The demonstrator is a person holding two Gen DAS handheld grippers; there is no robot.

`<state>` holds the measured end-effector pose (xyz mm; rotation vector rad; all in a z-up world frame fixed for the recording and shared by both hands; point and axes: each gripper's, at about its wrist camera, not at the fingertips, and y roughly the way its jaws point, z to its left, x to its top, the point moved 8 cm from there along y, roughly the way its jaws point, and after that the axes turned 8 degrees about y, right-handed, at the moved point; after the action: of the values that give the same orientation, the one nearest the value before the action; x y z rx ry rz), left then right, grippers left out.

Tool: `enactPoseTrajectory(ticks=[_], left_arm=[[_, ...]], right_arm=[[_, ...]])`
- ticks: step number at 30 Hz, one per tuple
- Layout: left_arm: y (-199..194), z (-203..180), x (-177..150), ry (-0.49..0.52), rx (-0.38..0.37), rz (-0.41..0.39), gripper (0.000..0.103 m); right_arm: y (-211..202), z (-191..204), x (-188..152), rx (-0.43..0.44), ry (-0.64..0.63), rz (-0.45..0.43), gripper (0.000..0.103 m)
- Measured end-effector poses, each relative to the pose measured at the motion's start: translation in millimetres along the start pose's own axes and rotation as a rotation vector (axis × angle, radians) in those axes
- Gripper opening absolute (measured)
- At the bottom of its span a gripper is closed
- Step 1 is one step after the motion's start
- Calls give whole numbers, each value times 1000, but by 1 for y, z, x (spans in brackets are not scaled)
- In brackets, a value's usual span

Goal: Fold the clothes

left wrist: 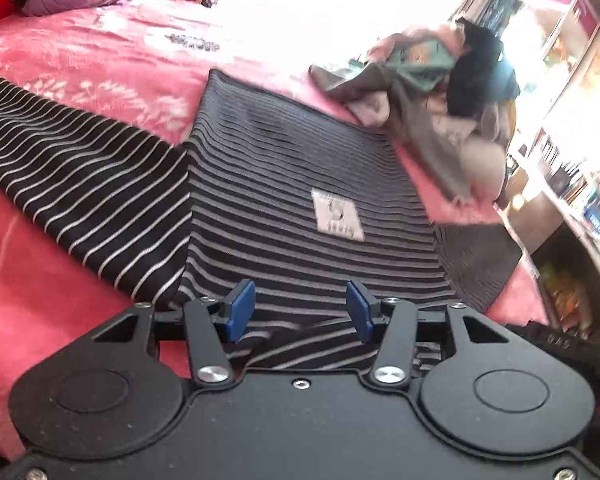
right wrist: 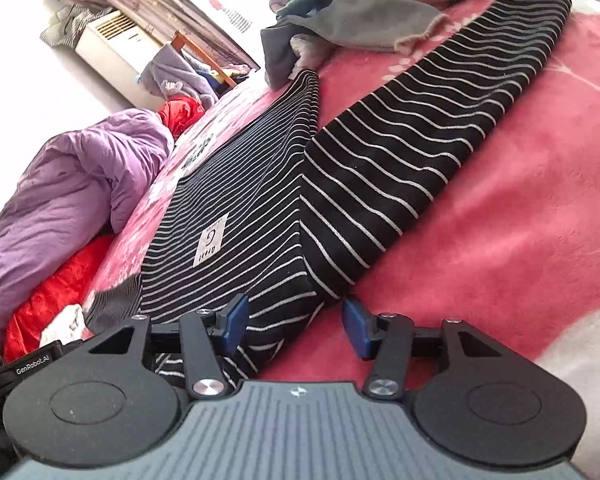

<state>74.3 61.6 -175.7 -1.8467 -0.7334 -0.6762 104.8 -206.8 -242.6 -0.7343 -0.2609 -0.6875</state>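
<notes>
Over at nine o'clock in the left wrist view, one sleeve of the black-and-white striped top lies flung out flat across the pink blanket. The body of the top runs up the middle from six toward twelve, its pale square label facing up. At six o'clock sits the left gripper, blue pads apart, the near hem under and between them; the pads do not look to press the cloth, so I take it as open and holding nothing. At two o'clock a heap of unfolded clothes lies just beside the top's far edge.

In the right wrist view a purple quilt bulks at nine o'clock, the label shows near the middle, and the other sleeve stretches toward one o'clock. The right gripper at six o'clock also stands open; the near corner of the top lies against its left pad, while the right pad hangs over bare blanket.

The risks, as I judge them: a pinch here may catch only the upper layer, so the fold drags unevenly. The plush blanket could also be nipped along with the hem. And a far sweep could snag the grey piece in the heap.
</notes>
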Motion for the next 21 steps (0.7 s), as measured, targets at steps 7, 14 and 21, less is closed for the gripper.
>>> enactPoseTrajectory(ticks=[7, 14, 21], left_arm=[[15, -13, 8, 36, -15, 55, 49], [37, -48, 39, 191, -22, 73, 56], [69, -102, 90, 335, -32, 53, 57]], right_arm=[[4, 1, -1, 4, 9, -11, 53], [8, 1, 1, 7, -2, -15, 54], [11, 5, 3, -28, -54, -41, 52]])
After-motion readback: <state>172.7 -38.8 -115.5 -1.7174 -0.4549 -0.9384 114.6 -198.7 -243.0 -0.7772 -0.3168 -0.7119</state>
